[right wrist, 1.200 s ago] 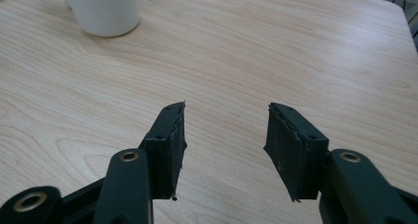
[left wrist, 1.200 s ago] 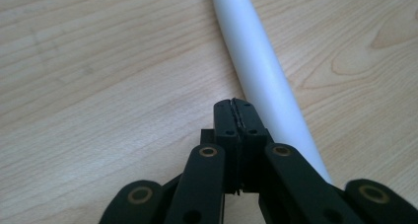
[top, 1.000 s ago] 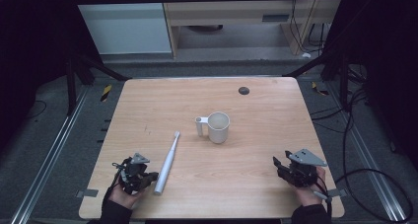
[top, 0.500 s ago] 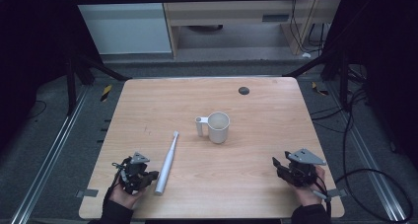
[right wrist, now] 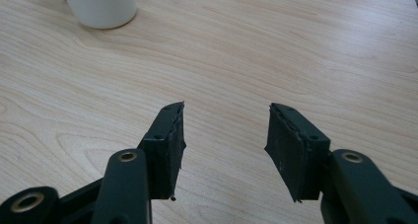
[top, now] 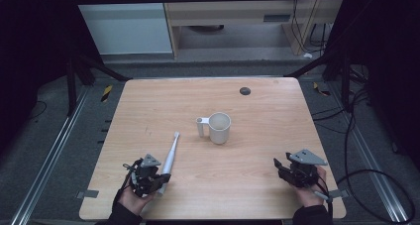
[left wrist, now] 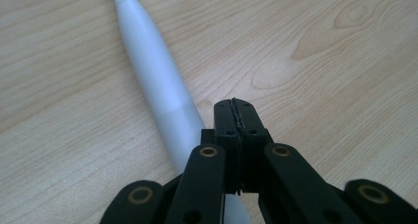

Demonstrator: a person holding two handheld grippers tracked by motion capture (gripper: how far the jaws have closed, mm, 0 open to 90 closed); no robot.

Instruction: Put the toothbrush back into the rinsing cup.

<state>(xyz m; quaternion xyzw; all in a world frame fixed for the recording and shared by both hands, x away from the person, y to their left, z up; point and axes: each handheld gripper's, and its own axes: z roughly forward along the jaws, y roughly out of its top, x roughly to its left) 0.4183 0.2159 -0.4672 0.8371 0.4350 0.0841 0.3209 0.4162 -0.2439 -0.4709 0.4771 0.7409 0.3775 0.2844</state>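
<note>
A white mug (top: 219,127) stands upright mid-table with its handle to the left; its base (right wrist: 101,6) appears at the top left of the right gripper view. A long white tapered stick (top: 169,155) lies on the wood left of the mug, running from near my left gripper (top: 157,180) up toward the mug. In the left gripper view the stick (left wrist: 156,81) passes just left of and under my left gripper (left wrist: 235,105), whose jaws are pressed together on nothing. My right gripper (top: 280,166) rests at the table's front right, and its jaws (right wrist: 226,123) stand wide apart over bare wood.
The wooden table (top: 277,111) has a small dark round hole or cap (top: 244,90) near its far edge. Metal frame rails and cables lie on the floor around the table.
</note>
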